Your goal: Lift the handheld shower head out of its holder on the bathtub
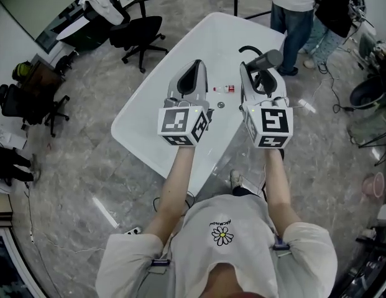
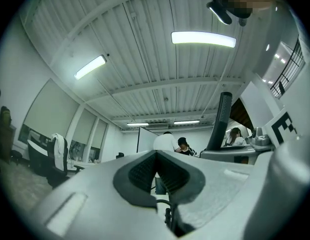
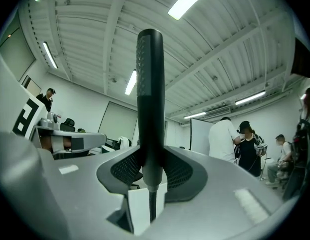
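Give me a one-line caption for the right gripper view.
Right gripper holds the dark handheld shower head upright between its fingers, against the ceiling.

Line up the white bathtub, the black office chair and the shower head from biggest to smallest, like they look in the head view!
1. white bathtub
2. black office chair
3. shower head, which looks smallest even though it is held up nearer the camera

The person wears a white short-sleeved T-shirt (image 1: 242, 253) with a small daisy (image 1: 222, 235) printed on the chest
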`<state>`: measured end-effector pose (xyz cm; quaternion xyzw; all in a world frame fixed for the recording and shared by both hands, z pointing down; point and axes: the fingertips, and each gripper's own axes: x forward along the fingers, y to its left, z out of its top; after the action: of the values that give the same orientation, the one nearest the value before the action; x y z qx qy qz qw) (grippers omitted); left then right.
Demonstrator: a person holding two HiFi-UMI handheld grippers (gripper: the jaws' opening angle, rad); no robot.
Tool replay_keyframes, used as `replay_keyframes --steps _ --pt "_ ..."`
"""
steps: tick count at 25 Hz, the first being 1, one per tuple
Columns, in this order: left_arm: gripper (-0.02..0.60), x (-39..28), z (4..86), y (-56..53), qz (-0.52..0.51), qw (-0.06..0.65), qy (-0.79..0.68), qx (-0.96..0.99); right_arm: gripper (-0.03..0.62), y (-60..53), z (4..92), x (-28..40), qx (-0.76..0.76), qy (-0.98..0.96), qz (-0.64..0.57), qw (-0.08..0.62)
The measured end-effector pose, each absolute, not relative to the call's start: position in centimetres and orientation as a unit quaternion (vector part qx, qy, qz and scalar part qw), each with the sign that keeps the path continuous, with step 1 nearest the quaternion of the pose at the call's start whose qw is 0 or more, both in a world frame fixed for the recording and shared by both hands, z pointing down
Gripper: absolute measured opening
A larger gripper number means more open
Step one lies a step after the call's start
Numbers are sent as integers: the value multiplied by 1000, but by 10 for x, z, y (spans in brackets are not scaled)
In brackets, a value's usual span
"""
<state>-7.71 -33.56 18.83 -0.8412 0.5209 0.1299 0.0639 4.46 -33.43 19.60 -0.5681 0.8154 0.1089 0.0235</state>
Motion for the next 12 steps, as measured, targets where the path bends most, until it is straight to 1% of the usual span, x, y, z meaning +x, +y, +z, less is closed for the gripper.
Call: replay_keyframes --steps 6,12 --pt "2 -81 170 -313 134 85 511 -845 154 -306 181 37 -571 812 115 35" --pt "2 -87 170 -302 132 90 511 -844 153 -296 180 35 -576 807 123 39"
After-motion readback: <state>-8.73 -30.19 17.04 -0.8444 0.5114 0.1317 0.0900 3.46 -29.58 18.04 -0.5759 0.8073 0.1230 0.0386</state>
